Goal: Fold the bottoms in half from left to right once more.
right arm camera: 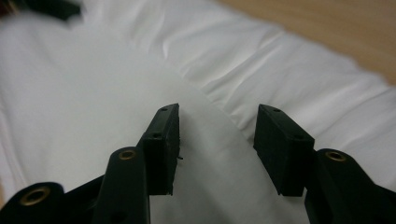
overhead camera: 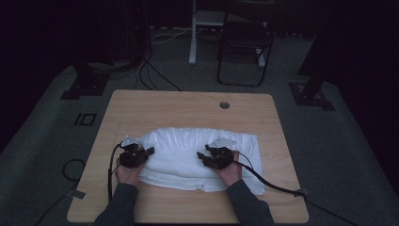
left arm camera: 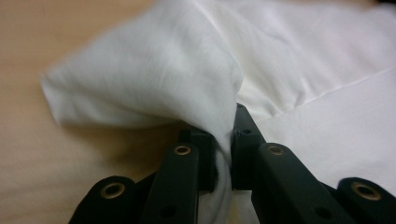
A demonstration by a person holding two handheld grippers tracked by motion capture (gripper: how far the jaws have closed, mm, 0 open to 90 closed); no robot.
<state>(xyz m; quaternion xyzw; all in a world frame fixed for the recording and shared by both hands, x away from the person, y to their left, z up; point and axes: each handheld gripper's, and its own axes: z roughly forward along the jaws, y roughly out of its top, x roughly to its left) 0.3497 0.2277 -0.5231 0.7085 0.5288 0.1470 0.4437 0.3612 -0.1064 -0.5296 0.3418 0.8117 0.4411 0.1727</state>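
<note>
Spanning most of the wooden table (overhead camera: 141, 106): white cloth (overhead camera: 188, 155), folded, lying across the middle, nearer the front edge than the back. Left gripper (left arm camera: 223, 154) at cloth's left end, jaws clamped on a bunched fold, fabric pinched between pads and lifted off the wood. Right gripper (right arm camera: 217, 149) over cloth's right half, jaws apart, nothing between pads.

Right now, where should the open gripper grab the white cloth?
The right gripper hovers open over the flat middle of the white cloth, which offers nothing to pinch. Better the folded near edge, coming in from the table's near side, probably as the left gripper pinches its corner.
</note>
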